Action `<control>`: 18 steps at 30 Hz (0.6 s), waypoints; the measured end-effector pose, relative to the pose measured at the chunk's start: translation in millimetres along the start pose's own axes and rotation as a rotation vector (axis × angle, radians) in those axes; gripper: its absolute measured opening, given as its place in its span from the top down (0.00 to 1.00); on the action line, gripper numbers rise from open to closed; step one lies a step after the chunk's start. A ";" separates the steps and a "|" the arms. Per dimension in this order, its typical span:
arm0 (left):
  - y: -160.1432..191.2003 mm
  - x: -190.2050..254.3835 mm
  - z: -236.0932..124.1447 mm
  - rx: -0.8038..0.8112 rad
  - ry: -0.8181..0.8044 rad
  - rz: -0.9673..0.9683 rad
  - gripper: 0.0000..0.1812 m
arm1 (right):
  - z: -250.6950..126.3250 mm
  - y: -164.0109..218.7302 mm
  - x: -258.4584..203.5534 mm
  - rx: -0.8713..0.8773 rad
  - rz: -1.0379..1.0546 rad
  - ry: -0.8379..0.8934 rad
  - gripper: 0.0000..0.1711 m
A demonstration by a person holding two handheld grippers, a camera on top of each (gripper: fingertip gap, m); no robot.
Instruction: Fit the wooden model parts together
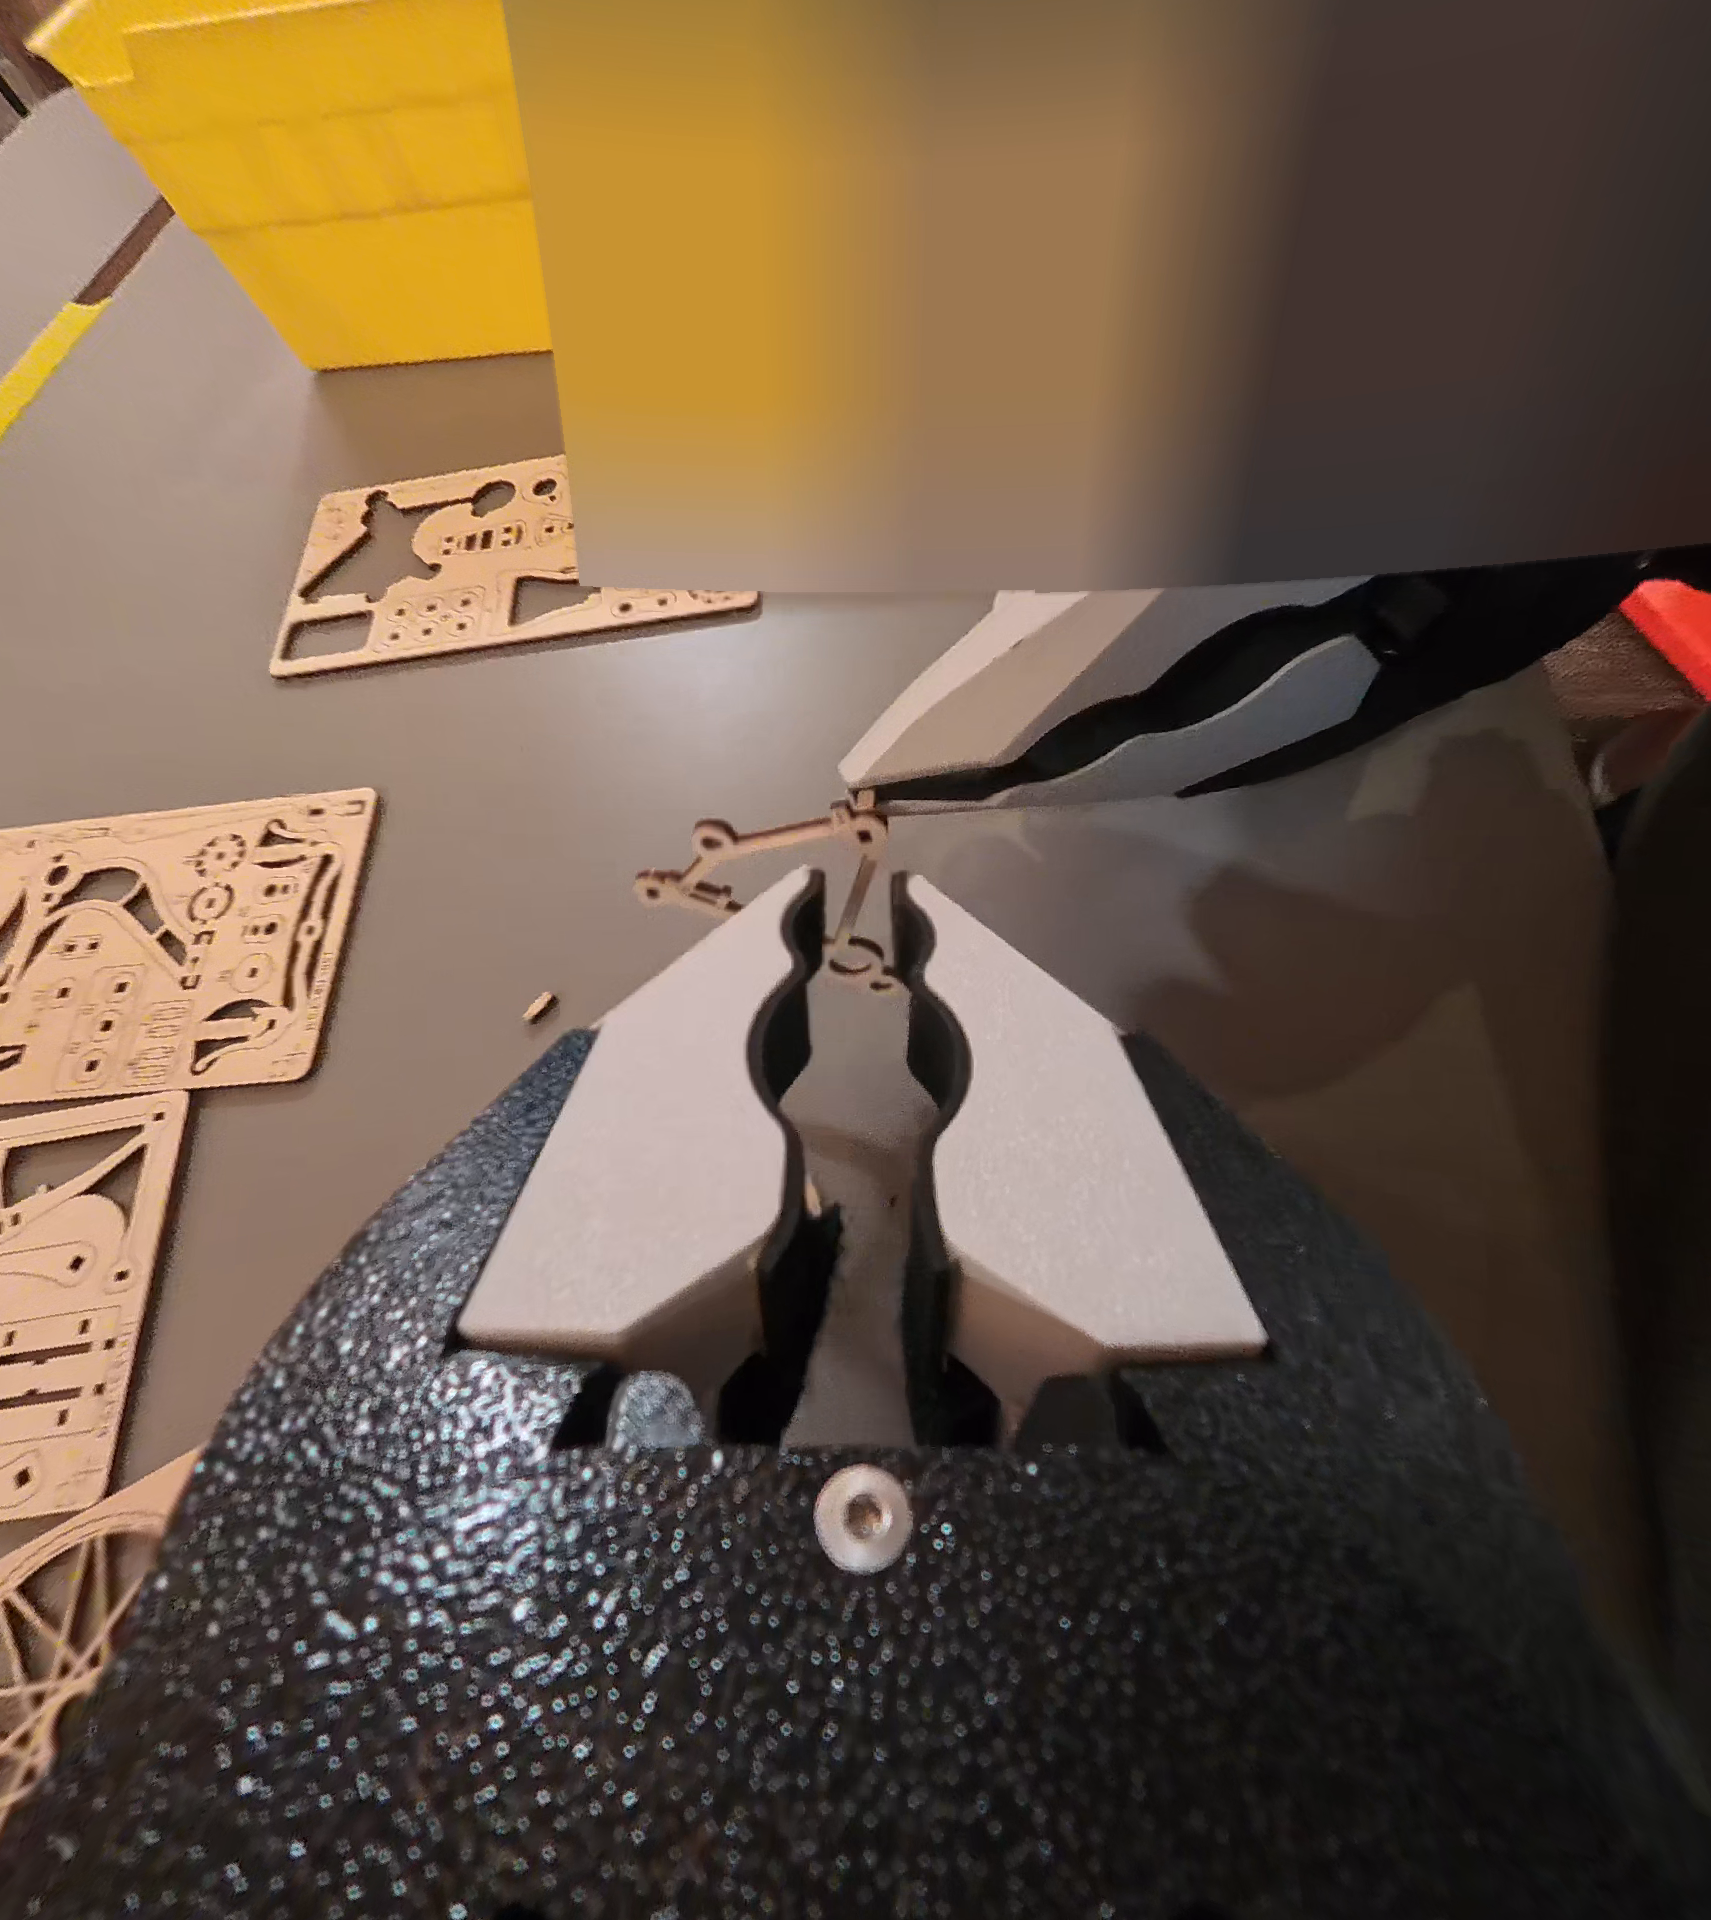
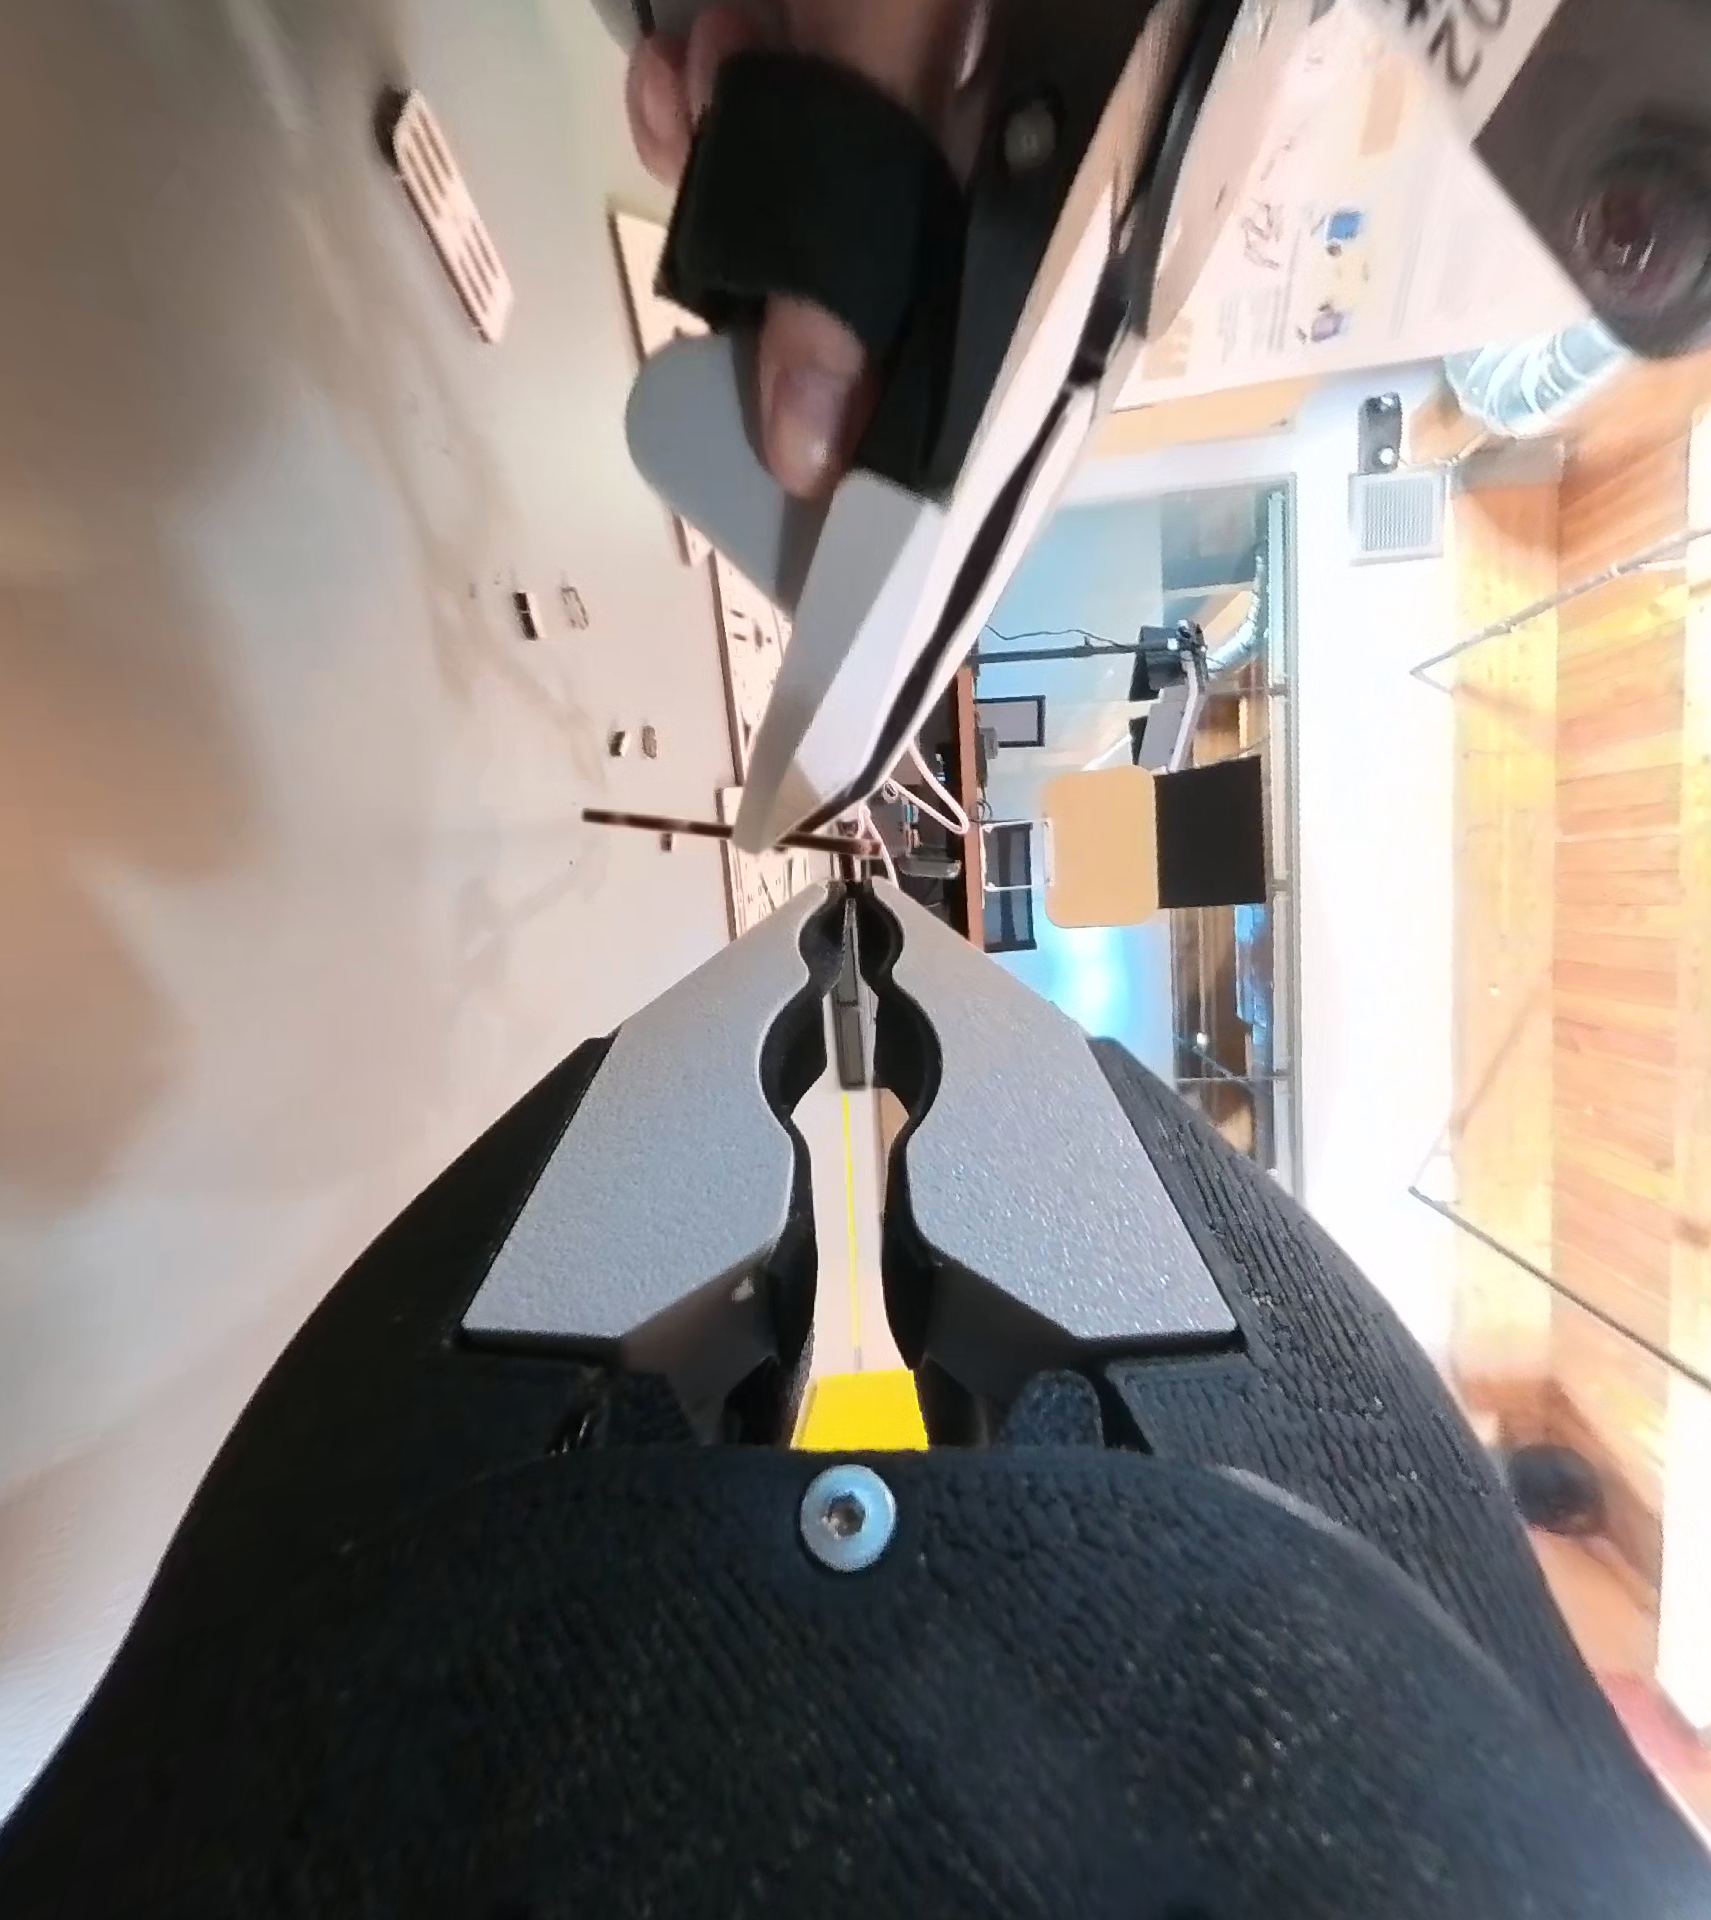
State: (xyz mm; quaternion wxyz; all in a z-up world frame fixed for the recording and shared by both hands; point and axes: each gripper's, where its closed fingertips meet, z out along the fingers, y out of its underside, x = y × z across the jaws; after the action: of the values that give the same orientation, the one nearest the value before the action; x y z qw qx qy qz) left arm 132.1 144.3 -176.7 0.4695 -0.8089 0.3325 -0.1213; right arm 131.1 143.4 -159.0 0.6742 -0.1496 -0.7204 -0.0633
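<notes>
In the left wrist view, the left tool (image 1: pixel 856 894) stood apart around the linkage's (image 1: pixel 773 847) hanging strip, above the table (image 1: pixel 518 748); the right tool (image 1: pixel 866 795) pinched its right joint. In the right wrist view, the right tool (image 2: pixel 849 896) seemed clamped there, the linkage running leftward.

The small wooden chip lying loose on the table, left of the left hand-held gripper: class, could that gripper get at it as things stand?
Probably yes. The chip lies alone on bare table, and the left hand-held gripper is open.
</notes>
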 end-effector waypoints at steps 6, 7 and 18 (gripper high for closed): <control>-10.3 -4.8 -10.6 0.052 0.005 0.051 0.84 | -1.6 -1.6 0.6 0.018 0.022 0.002 1.00; -13.3 -4.5 -12.8 0.071 0.012 0.071 0.81 | -1.8 -2.2 -0.1 0.027 0.034 -0.004 1.00; -16.0 8.1 -15.7 0.122 0.010 0.395 0.83 | -5.1 -9.9 -1.3 0.097 0.096 -0.032 1.00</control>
State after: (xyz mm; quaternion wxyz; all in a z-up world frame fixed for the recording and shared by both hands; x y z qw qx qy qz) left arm 137.0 133.8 -155.9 0.5304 -0.6976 0.4790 -0.0510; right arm 133.0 132.4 -158.8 0.6713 -0.1520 -0.7254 0.0063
